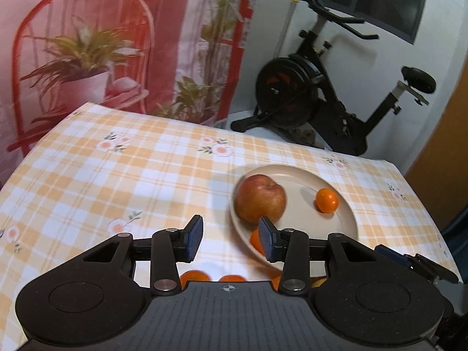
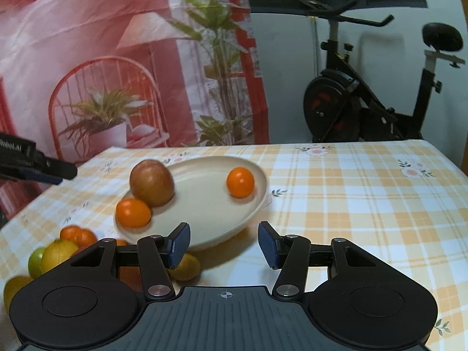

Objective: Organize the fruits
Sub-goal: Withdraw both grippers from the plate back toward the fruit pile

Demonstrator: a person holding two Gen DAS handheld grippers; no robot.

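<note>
Right wrist view: right gripper (image 2: 223, 244) fingers spread, empty, plate (image 2: 257, 204) just beyond; left gripper (image 1: 231, 241) likewise spread.

A checked orange-and-white tablecloth (image 2: 351, 193) is covering the table. A printed backdrop (image 2: 117, 58) — red chair, potted plants — is hanging behind it. An exercise bike (image 2: 365, 108) is standing beside the backdrop.

A smooth, satin-glazed cream plate (image 2: 257, 201) sits on the surface's matt checked cloth (image 2: 351, 204), holding a dull-skinned apple (image 2: 152, 187) and glossy oranges (image 2: 240, 182), while each tool (image 1: 231, 239) shows matt black plastic with blue ribbed pads (image 1: 194, 241).
</note>
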